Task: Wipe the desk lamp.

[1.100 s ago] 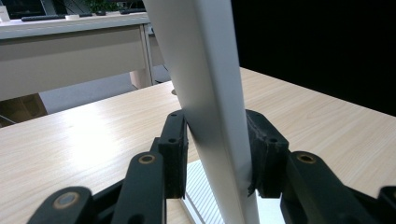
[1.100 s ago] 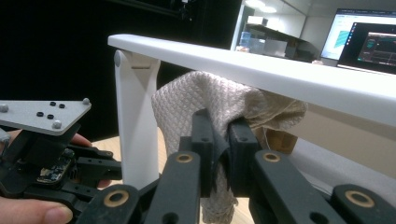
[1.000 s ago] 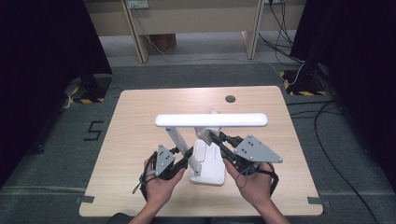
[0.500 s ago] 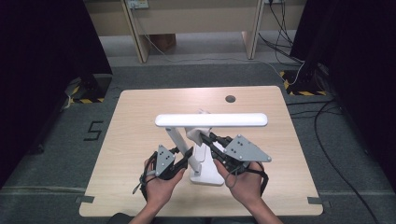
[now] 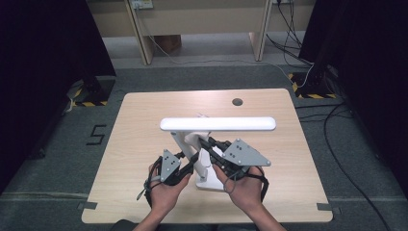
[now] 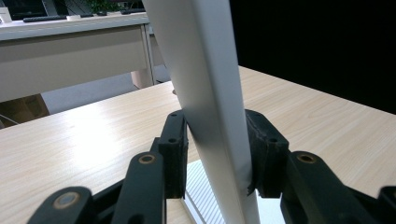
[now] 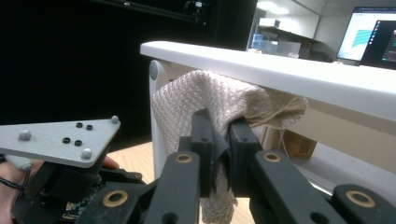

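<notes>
— Where's the lamp (image 5: 207,144)?
— Near my edge of the tabletop (image 5: 144,125). My left tongs (image 6: 217,149) clamp its post; my right tongs (image 7: 219,135) pinch a cloth (image 7: 219,102) under its bar.

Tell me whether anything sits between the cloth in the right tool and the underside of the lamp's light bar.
Nothing visible does. The cloth, pinched in the right tool, already bunches up against the underside of the light bar, beside the lamp's upright arm.
</notes>
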A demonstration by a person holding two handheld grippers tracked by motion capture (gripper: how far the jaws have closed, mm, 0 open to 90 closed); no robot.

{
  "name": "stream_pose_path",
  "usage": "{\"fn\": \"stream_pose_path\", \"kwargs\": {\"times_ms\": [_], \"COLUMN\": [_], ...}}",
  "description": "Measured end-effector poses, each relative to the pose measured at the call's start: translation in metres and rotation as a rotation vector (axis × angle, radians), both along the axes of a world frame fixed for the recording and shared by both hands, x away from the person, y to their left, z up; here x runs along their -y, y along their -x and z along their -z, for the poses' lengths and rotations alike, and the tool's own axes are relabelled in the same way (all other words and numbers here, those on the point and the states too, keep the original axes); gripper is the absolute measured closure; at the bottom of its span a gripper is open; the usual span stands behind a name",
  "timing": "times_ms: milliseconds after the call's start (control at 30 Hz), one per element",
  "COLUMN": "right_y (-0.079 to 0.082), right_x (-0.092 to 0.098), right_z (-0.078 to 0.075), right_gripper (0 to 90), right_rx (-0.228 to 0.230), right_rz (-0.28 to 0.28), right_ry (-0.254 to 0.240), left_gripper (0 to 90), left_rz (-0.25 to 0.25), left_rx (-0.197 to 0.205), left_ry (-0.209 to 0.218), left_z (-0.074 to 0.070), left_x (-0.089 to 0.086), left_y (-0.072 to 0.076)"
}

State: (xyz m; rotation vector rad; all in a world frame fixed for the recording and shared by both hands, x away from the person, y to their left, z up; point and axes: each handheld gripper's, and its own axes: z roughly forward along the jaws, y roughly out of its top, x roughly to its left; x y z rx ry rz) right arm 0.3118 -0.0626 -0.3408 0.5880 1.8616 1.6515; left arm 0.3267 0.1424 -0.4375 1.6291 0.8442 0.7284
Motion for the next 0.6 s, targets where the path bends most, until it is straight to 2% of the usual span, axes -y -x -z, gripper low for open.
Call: {"fn": "stream_pose_path", "kwargs": {"times_ms": [367,400,433,600], "right_y": [0.002,0.003,0.002,-0.001], "right_x": [-0.015,-0.016,-0.017,-0.021], "right_z": [0.002,0.003,0.003,0.009], "right_gripper": [84.0,84.0,83.9,83.9], "right_rx": [-0.007,-0.025,-0.012,-0.038], "right_rz": [-0.038,-0.042,-0.044,-0.046], "right_ry": [0.004,-0.002,0.007,-0.001], "left_gripper": [62.2,62.2,62.2,62.2], "left_rz": [0.0,0.0,-0.001,-0.002], "left_rx": [0.002,0.003,0.003,0.004], "left_ry": [-0.006,-0.007,-0.008,-0.009], "left_z": [0.0,0.0,0.0,0.0], "left_x": [0.0,0.0,0.0,0.0], "left_y": [0.0,0.0,0.0,0.0]}}
